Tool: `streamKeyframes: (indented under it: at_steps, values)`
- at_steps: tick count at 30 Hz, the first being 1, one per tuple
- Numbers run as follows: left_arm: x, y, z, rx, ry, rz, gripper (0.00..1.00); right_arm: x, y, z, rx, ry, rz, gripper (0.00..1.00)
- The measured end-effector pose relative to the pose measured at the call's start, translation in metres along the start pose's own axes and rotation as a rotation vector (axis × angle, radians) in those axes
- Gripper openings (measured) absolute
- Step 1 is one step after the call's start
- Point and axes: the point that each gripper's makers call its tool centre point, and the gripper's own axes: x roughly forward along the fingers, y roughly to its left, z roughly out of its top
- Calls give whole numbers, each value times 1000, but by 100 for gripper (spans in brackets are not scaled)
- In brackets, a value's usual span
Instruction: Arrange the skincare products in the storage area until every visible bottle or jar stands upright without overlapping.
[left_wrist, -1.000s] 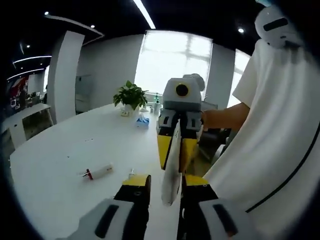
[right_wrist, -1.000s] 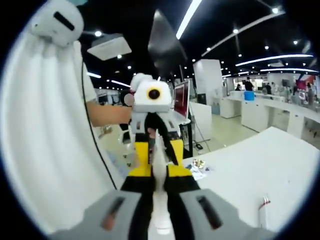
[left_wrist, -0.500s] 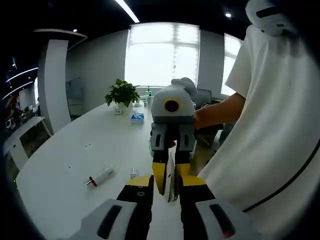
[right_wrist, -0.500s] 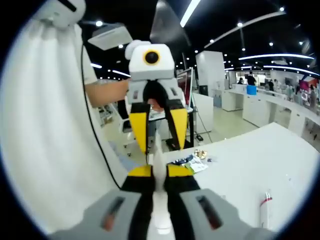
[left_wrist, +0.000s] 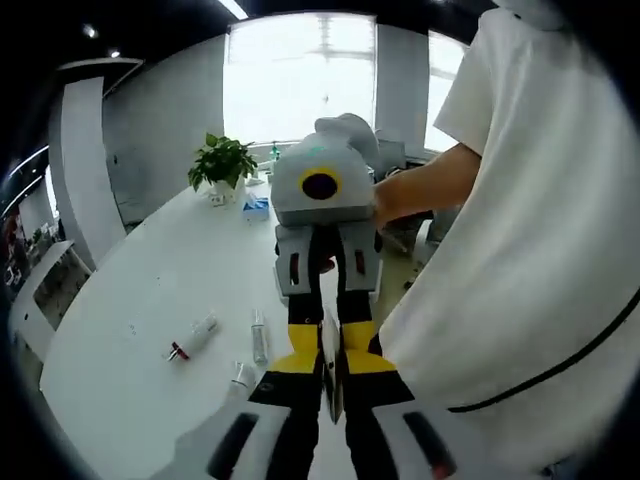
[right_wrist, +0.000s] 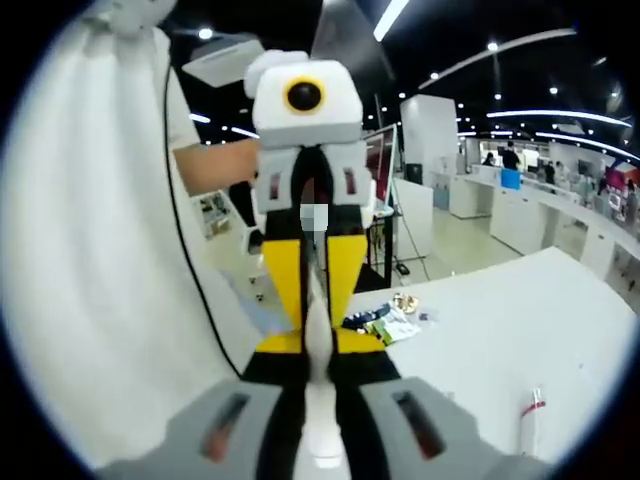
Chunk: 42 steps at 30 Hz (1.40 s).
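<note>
both grippers pinch one flat white tube (left_wrist: 331, 375) end to end: left gripper (left_wrist: 333, 385) and right gripper (right_wrist: 318, 365) face each other, tube's long axis running between them

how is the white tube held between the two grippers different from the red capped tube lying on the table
The white tube is held up off the table, pinched end to end between the left gripper and the right gripper; the red-capped tube lies flat and untouched on the white table. The held tube looks all white; the other shows a red cap. Both are slim white tubes.
</note>
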Motion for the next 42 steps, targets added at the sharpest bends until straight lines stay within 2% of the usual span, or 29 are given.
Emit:
streamKeyframes:
  at_steps: [1,12,16,20,24,28,32,34,38,42]
  values:
    - [0,2,-1,-33,10,2,4,1,0,0,0,0,-1,7]
    - [7,10,-11,26,92,39,0,6,-11,-11,28,0,-38,9]
    - [7,10,-14,3,126,19,0,9,-12,-13,40,-4,-45,10]
    - [11,12,-18,34,172,17,0,13,-14,-18,49,2,-70,11]
    - [12,16,-18,7,182,8,0,12,-18,-21,81,-1,-99,13]
    - [13,21,-17,34,184,25,0,11,-24,-24,100,1,-147,18]
    - [15,26,-20,24,205,14,0,12,-23,-40,106,44,-176,23]
    - [16,27,-20,26,209,12,0,11,-23,-42,105,41,-182,27]
    - [17,33,-24,19,225,9,0,6,-25,-57,141,79,-222,31]
    - [16,43,-29,21,252,19,0,0,-26,-64,167,73,-249,35]
